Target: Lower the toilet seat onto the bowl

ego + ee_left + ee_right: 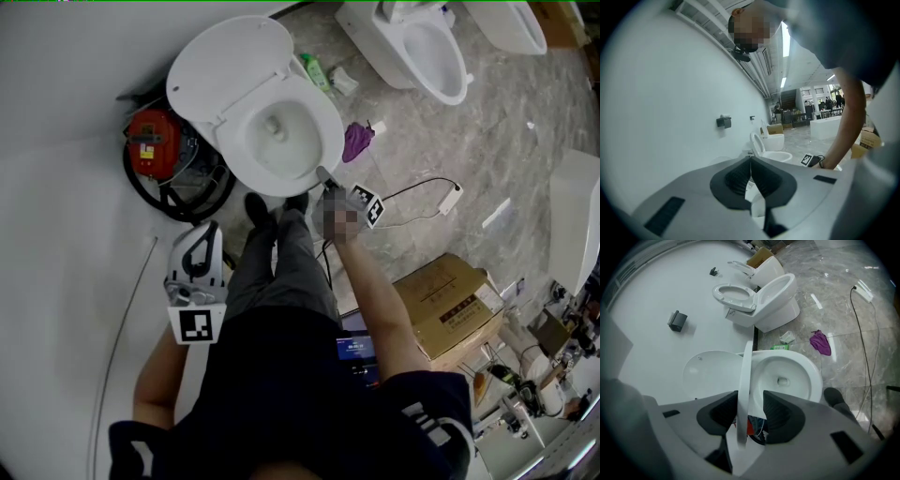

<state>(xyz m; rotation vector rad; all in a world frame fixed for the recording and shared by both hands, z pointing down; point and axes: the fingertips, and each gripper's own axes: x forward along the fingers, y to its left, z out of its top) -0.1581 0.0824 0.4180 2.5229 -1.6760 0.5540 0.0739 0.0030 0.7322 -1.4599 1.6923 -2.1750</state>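
Person's torso: black clothing; fills the head view at 6 o'clock and hides the floor beneath it and the upper parts of both arms.
Bowl: white and uncovered, at 12 o'clock of the person's shoes; the outlet at its bottom is visible.
Lid: white oval, raised, at 11 o'clock of the bowl, against the white wall.
Toilet seat: thin white band seen edge-on in the right gripper view. It stands close to upright, with the lid at its 9 o'clock and the bowl at its 3 o'clock. It is not down on the bowl.
Toilet seat, hidden parts: the lower end is cut off behind the gripper body. In the head view it cannot be separated from the white lid and rim.
Right gripper: jaws partly open, one on each side of the seat. The lid-side pad is at or just beside the seat's face; the bowl-side pad stands apart from it, with a visible gap.
Left gripper: at 8 o'clock in the head view, well apart from the toilet; jaws together, pad tips touching, nothing between them.
Left gripper view, limits: the gripper's own body covers the lower half.
Red machine: at 9 o'clock of the bowl, ringed by a black hose; its type cannot be made out.
Purple cloth: on the floor at 3 o'clock of the bowl.
Cardboard box: at 4 o'clock, partly behind the right arm.
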